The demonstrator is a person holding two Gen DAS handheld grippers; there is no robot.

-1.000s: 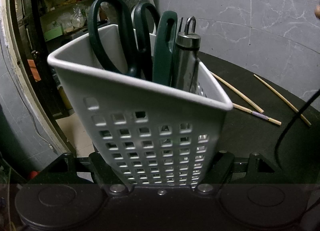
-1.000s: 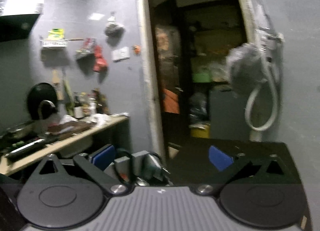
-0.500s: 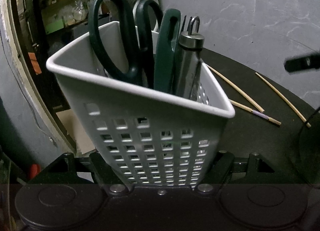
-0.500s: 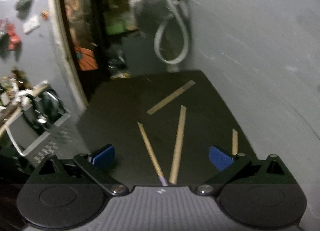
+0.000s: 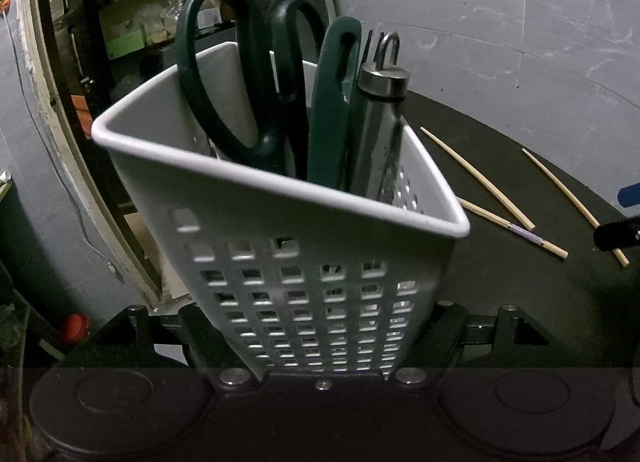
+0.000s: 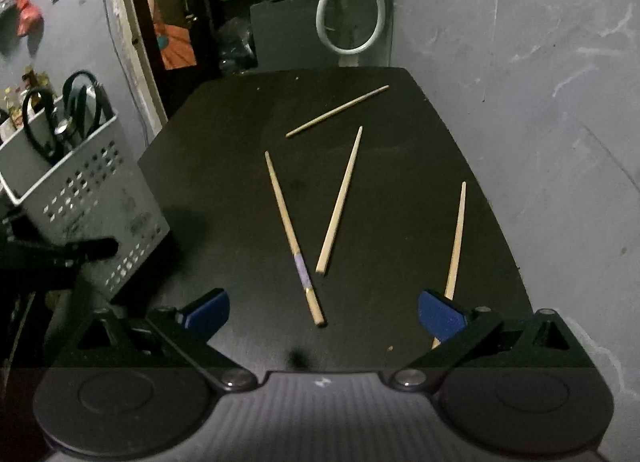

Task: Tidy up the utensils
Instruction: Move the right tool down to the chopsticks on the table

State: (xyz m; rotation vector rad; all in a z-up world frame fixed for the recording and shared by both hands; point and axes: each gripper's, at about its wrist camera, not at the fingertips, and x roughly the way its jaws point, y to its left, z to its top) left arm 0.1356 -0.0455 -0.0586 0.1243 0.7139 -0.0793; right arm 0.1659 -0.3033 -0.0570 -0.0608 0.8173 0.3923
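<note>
Your left gripper (image 5: 320, 366) is clamped on the utensil basket (image 5: 304, 286); scissors (image 5: 240, 94) and a steel tool already inside. Your right gripper (image 6: 322, 310) is open, empty; four chopsticks (image 6: 294, 238) left on the tabletop (image 6: 400, 262) just ahead.

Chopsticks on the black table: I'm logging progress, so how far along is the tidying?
Done: scissors stand in the white caddy, gripped by the left tongs. In hand: the open right tongs hold nothing. Left: four chopsticks lie loose on the table.
</note>
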